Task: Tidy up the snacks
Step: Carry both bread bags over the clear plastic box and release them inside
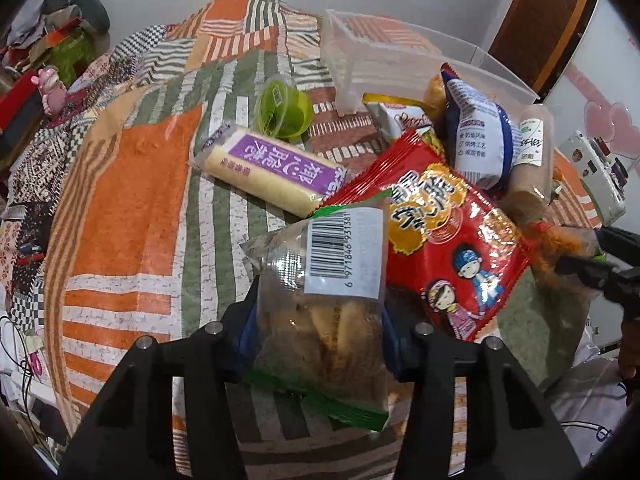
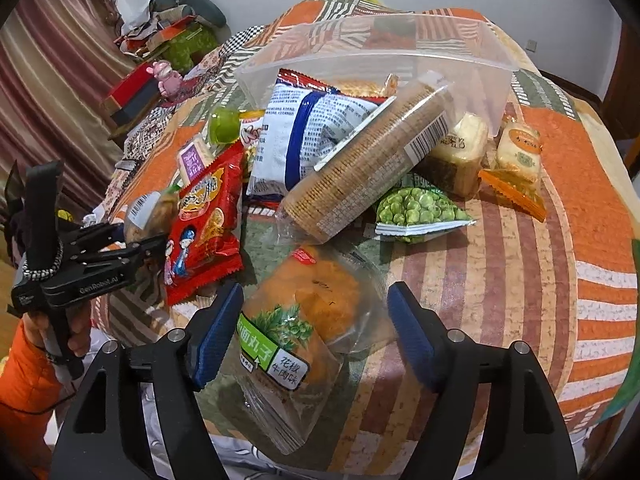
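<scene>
My left gripper point(image 1: 320, 312) is shut on a clear snack bag point(image 1: 320, 328) with a barcode label and brown pieces inside; both pads press its sides. The same gripper point(image 2: 148, 236) shows at the left of the right wrist view. My right gripper point(image 2: 314, 292) stands open around an orange snack bag point(image 2: 304, 312) with a green label, which lies on the cloth; the right pad is apart from it. A red snack packet point(image 1: 452, 248) lies between the two bags. A clear plastic bin point(image 2: 480, 52) stands behind the pile.
A patchwork cloth point(image 1: 132, 200) covers the table. On it lie a purple-labelled bar point(image 1: 272, 168), a green jelly cup point(image 1: 284, 108), a blue-and-white packet point(image 2: 320, 132), a cracker sleeve point(image 2: 368, 164), a green pea packet point(image 2: 416, 208) and an orange-edged pastry point(image 2: 516, 160). An orange sleeve point(image 2: 24, 364) is at lower left.
</scene>
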The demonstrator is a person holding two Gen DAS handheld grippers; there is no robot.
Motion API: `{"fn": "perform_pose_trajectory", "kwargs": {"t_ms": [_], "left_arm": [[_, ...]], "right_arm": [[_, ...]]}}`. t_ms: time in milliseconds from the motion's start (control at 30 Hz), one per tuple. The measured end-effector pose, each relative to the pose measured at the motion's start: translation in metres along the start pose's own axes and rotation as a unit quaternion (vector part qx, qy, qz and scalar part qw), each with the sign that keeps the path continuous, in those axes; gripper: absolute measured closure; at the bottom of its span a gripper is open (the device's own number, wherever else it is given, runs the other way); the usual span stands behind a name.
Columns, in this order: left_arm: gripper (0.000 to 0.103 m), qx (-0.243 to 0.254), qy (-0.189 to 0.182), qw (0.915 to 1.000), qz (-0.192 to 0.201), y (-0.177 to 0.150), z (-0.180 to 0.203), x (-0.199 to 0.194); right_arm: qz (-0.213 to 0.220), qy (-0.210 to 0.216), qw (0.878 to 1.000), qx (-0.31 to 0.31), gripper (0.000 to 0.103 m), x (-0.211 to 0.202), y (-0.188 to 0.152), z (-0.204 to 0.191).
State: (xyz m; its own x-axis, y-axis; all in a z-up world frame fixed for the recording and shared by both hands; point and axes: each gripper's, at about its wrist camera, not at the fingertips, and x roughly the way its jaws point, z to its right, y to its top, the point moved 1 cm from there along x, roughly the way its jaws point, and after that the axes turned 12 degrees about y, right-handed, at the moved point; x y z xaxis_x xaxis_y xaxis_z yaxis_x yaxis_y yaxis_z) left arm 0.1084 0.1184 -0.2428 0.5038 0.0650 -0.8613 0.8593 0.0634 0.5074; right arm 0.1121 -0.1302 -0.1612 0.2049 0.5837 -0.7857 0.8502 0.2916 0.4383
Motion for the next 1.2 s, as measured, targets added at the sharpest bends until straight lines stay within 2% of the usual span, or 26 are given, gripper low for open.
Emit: {"fn": "perform_pose_trajectory", "kwargs": {"t_ms": [233, 300, 367, 400, 567, 733, 933, 1200], "left_arm": [[0.054, 0.000, 0.004, 0.9994, 0.035, 0.004, 0.004, -0.032], [0.054, -0.002, 0.005, 0.9990, 0.043, 0.005, 0.005, -0.040], [0.054, -0.005, 0.007, 0.9987, 0.051, 0.008, 0.006, -0.046], [0.054, -0.008, 0.006, 0.9984, 0.056, 0.010, 0.006, -0.051], [0.054, -0.010, 0.005, 0.9971, 0.075, 0.018, 0.012, -0.066], [0.054, -0.007, 0.002, 0.9951, 0.098, 0.030, 0.022, -0.082], [0.054, -0.007, -0.003, 0.9916, 0.129, 0.050, 0.036, -0.099], [0.054, -0.014, -0.005, 0.9861, 0.166, 0.086, 0.051, -0.111]], "right_arm": [[-0.003, 0.009, 1.000, 0.005, 0.030, -0.001, -0.007, 0.003], [-0.002, 0.016, 1.000, 0.003, 0.038, 0.000, -0.009, 0.001], [-0.001, 0.032, 0.999, 0.007, 0.051, 0.000, -0.009, 0.002], [0.001, 0.034, 0.999, 0.010, 0.052, -0.001, -0.009, 0.003], [0.019, 0.027, 0.999, 0.015, 0.054, -0.016, -0.016, 0.007], [0.056, 0.013, 0.998, 0.019, 0.054, -0.047, -0.016, 0.017], [0.113, -0.017, 0.993, 0.005, 0.054, -0.083, -0.002, 0.022], [0.171, -0.035, 0.984, -0.020, 0.054, -0.102, 0.031, 0.018]]}}
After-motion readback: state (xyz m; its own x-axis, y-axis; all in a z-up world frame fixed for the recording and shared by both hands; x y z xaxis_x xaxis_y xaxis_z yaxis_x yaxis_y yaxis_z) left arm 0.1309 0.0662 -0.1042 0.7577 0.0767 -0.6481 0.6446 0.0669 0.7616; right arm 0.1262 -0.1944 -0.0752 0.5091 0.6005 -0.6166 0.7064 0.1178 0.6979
